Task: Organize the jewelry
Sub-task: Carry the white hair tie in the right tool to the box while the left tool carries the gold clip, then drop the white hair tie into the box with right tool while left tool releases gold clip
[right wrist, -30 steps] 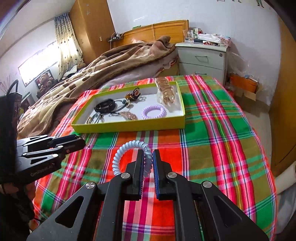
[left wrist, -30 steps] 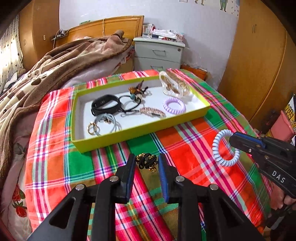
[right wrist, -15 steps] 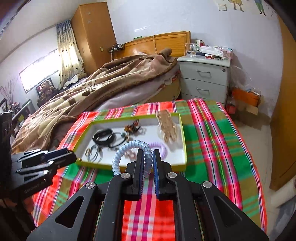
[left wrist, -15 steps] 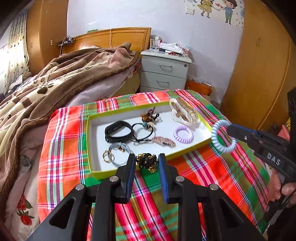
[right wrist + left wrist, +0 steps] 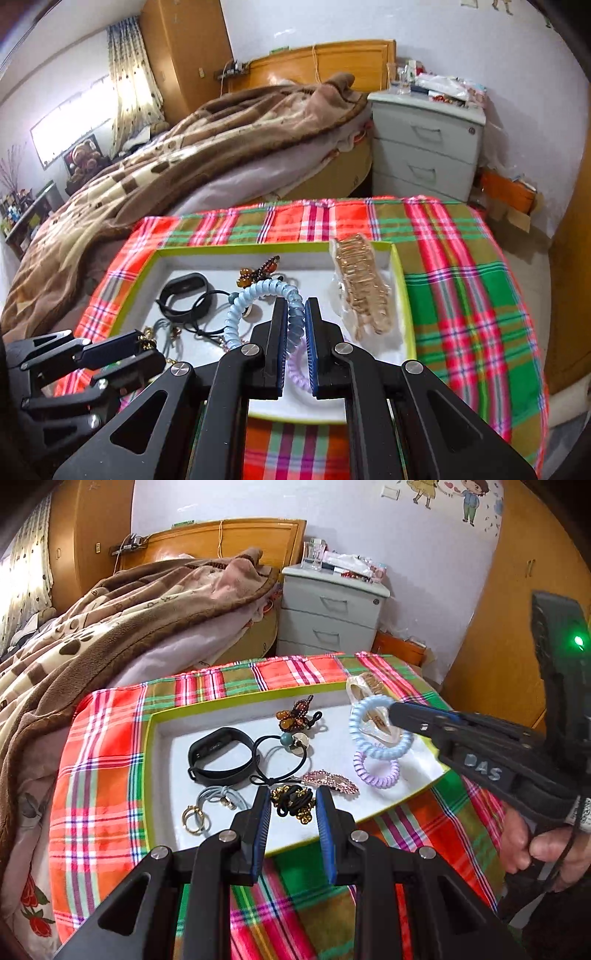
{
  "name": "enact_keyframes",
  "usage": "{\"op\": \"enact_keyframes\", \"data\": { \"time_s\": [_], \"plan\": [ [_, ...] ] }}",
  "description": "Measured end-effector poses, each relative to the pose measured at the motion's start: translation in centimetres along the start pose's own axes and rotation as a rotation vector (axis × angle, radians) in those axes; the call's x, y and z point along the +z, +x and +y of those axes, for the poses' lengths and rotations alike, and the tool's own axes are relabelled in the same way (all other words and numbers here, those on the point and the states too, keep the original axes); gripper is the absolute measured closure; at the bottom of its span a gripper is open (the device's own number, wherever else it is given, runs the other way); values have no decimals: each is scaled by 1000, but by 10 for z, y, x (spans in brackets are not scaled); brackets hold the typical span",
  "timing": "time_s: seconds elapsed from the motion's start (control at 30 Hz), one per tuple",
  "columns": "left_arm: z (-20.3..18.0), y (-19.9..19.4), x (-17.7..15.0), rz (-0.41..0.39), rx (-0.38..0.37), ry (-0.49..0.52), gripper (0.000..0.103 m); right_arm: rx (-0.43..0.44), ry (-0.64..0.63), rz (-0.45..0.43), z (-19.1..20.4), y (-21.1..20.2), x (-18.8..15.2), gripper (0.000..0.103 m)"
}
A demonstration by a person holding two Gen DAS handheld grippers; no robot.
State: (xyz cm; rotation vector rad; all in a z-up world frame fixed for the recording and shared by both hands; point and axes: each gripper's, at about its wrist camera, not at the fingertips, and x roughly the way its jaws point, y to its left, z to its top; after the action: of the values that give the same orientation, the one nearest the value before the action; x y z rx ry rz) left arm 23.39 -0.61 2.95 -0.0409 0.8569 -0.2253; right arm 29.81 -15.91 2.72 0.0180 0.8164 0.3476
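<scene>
Pinching the rim of a pale blue coil hair tie (image 5: 258, 299), the right tool (image 5: 295, 332) has its jaws nearly closed on one side of the loop, and the rest of the ring hangs free over the tray (image 5: 400, 280). Seen from the left wrist, that same coil hair tie (image 5: 380, 734) hovers above the right end of the tray (image 5: 147, 760), over a lilac coil tie (image 5: 376, 771) and a clear bag of gold clips (image 5: 369, 701).

The left tool (image 5: 293, 806) stands half open around a black elastic with gold beads (image 5: 293, 803), which sits between the pads just above the near edge of the tray; it looks gripped.

Both pieces seem very light, soft and springy. The coil will likely stretch and bounce, so a hold across its thickness on one side looks sound. The beaded elastic is floppy and lumpy; taking it by the knotted middle should keep it from slipping. Neither looks fragile, though the beads could snag.
</scene>
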Motion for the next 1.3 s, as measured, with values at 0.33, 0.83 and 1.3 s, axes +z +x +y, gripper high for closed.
{"op": "enact_keyframes", "data": {
  "time_s": [0.33,0.83,1.3],
  "plan": [
    [5,36,5,59,0,-12,77,-56,-40,83,1,42,3,93],
    [4,55,0,104,-1,-19,77,-82,-83,107,4,58,2,93],
    [3,58,-4,121,-10,-29,76,-95,-85,96,3,56,3,90]
  ]
}}
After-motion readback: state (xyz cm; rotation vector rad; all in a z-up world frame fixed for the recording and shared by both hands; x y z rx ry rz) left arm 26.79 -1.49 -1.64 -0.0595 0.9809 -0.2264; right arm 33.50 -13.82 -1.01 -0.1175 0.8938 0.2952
